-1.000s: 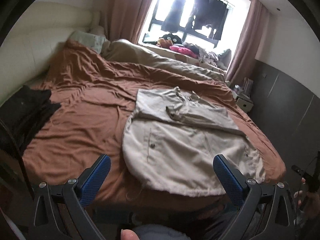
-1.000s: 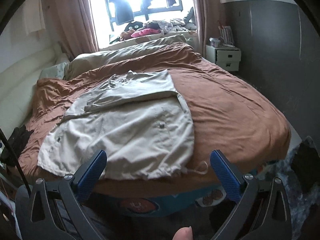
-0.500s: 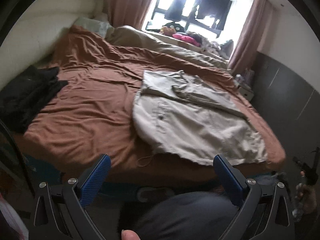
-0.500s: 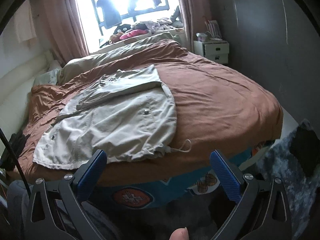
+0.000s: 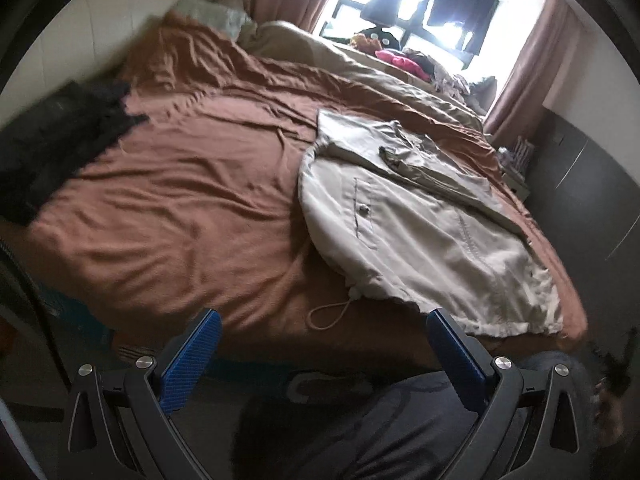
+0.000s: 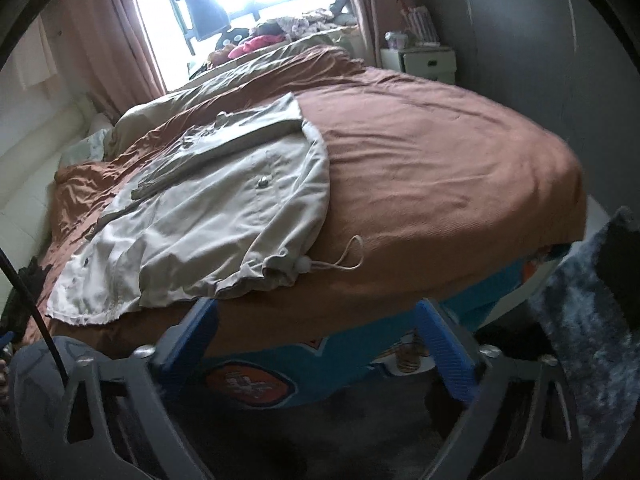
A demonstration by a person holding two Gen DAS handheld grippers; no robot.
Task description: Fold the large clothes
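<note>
A large beige jacket (image 5: 420, 216) lies flat on the brown bedspread (image 5: 180, 200), sleeves folded across its upper part, hem and a drawstring loop (image 5: 328, 316) near the bed's front edge. It also shows in the right wrist view (image 6: 224, 216) with its drawstring (image 6: 344, 260). My left gripper (image 5: 324, 356) is open and empty, below and in front of the bed edge. My right gripper (image 6: 320, 344) is open and empty, low against the bed's front edge, just under the jacket's hem.
A dark garment (image 5: 52, 136) lies at the bed's left side. A beige duvet (image 5: 340, 56) and pillows are at the far end under the window. A white nightstand (image 6: 420, 60) stands far right. A grey rug (image 6: 592, 320) covers the floor at right.
Both grippers have dropped lower and pulled back from the bed; the jacket now sits higher in both views. Both stay open. The jacket has not moved.
</note>
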